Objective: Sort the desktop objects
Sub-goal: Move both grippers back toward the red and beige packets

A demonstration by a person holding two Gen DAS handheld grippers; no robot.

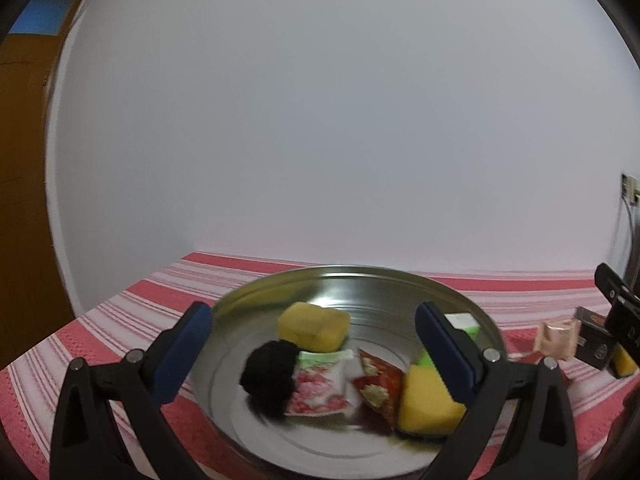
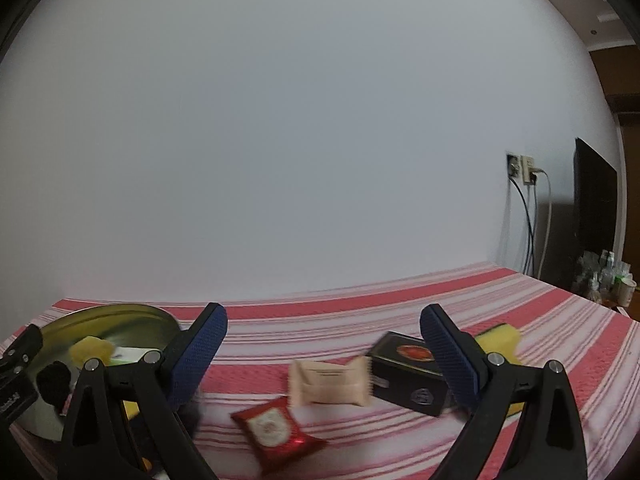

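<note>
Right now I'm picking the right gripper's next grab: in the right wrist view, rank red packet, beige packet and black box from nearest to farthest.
1. Red packet, nearest, low centre-left.
2. Beige packet, centre, behind it.
3. Black box, farthest, by the right finger.

Striped tablecloth, white wall, socket, black screen.
</note>
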